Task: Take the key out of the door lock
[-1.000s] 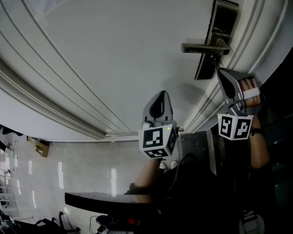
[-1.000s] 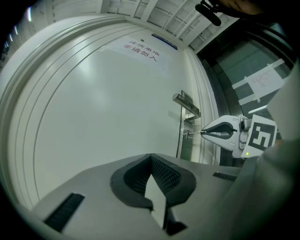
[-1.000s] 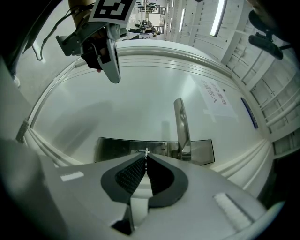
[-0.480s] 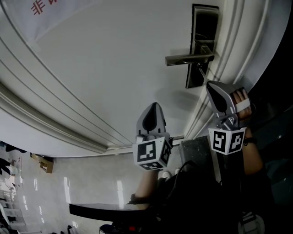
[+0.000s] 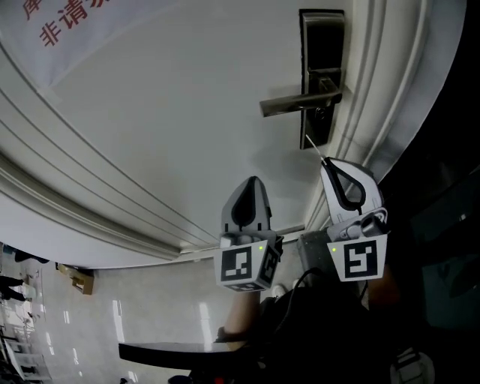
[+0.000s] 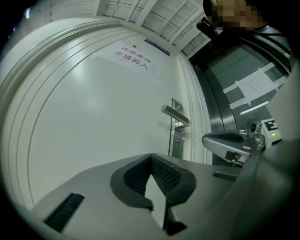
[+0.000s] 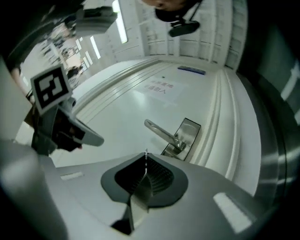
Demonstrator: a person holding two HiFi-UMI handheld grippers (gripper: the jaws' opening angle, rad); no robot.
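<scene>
So the biggest thing here is the white door. It fills most of the head view, with ribbed moulding curving across it and a sign with red characters cut off at the top left corner. A strip of shiny floor shows down at the lower left.

Up top on the door is the dark metal lock plate, with the lever handle sticking out to the left.

My right hand-held gripper sits just below the lock plate, near the door's edge, tip aimed up at it. It's clenched on the key. The key is clear of the lock, and only a thin sliver of blade pokes out past the jaw tips toward the plate, not touching it. In the right gripper view the blade runs up the seam between the two pads.

My left hand-held gripper hangs lower and to the left, well apart from the handle. Its jaws are pressed together with nothing between them.

Hard to make out: the head of the key is buried in the jaws, the keyhole is too small and dark to pick out, and the bottom of the head view is mostly black.
</scene>
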